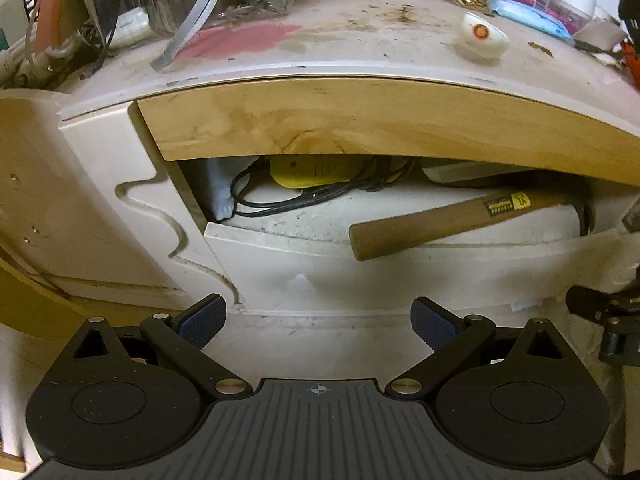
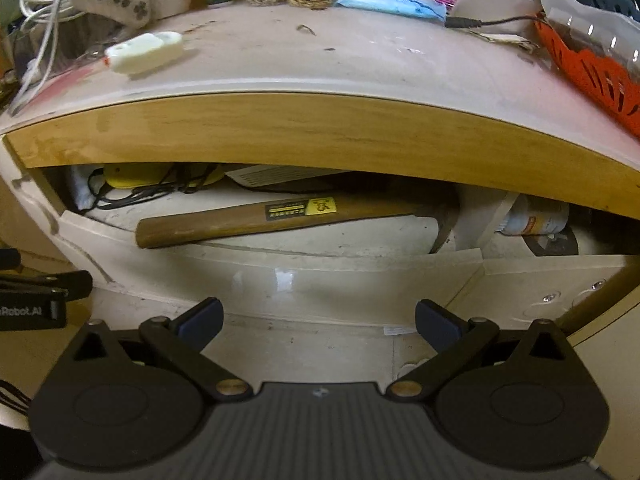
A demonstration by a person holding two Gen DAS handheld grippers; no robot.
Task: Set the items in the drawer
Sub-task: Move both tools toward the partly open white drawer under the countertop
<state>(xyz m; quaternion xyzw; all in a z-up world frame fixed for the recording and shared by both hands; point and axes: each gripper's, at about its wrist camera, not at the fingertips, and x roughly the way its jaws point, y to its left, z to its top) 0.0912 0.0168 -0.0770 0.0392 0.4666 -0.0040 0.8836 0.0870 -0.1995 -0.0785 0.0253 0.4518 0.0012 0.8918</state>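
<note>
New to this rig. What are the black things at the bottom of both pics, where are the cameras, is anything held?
Each picture comes from a fisheye camera on a hand-held two-finger gripper, looking along its fingers. The black parts are the left gripper and right gripper. Both are open and empty. Ahead is an open cream drawer under a wood-edged counter. A wooden-handled hammer lies inside, its handle end over the front edge, with a yellow device and black cord behind. A small white plastic block sits on the cluttered top.
</note>
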